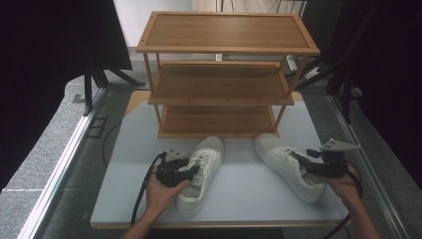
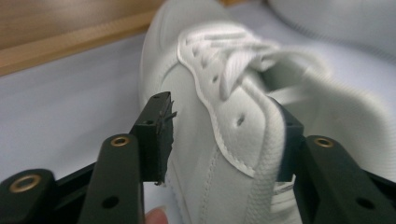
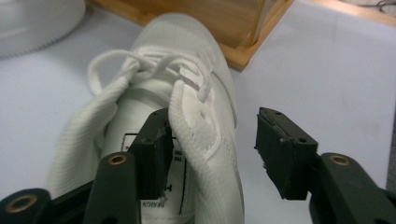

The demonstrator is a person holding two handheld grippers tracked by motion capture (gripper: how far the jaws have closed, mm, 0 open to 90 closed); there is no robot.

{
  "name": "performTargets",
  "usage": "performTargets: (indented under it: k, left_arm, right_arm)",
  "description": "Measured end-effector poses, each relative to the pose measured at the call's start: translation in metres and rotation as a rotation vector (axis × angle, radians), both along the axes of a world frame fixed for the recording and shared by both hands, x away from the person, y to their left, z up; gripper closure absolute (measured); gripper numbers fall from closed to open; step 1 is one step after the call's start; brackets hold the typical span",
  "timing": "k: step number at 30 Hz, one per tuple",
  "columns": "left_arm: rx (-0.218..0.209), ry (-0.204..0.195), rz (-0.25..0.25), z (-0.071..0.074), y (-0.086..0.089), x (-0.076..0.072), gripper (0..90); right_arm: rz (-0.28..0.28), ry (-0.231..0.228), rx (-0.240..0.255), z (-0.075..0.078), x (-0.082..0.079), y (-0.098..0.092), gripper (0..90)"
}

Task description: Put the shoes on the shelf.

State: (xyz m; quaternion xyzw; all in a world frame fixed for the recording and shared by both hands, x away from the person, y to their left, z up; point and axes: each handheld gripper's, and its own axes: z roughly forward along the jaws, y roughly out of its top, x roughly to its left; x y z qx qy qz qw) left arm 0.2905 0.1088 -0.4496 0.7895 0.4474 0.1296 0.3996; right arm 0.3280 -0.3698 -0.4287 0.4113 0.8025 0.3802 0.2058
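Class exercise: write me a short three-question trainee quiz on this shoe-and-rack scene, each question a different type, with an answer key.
1. True or false: both white shoes already sit on the wooden rack.
2. Multiple choice: the left gripper has its jaws astride which part of the left shoe? A) toe cap B) side wall by the collar C) sole
3. Short answer: in the right gripper view, which jaw of the right gripper sits inside the right shoe?

Key:
1. False; both lie on the table in front of it.
2. B
3. The picture's left jaw; the other stands clear outside.
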Motion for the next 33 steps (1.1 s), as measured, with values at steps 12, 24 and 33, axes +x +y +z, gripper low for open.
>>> performTargets:
  k: [12,24,33]
  left_arm:
    - [0.014,-0.065,0.045,-0.001,-0.003,-0.001,80.1]
    - [-0.079,-0.050,0.028,0.004,0.010,0.003,81.3]
    - [-0.217,-0.073,0.018,0.029,0.025,-0.006,81.1]
  right_arm:
    - [0.061,0.048,-0.061,-0.012,0.021,0.003,74.2]
    - [0.047,-0.004,-0.036,-0.006,0.016,0.007,82.2]
    - [-0.026,-0.046,0.101,0.006,-0.007,0.007,82.4]
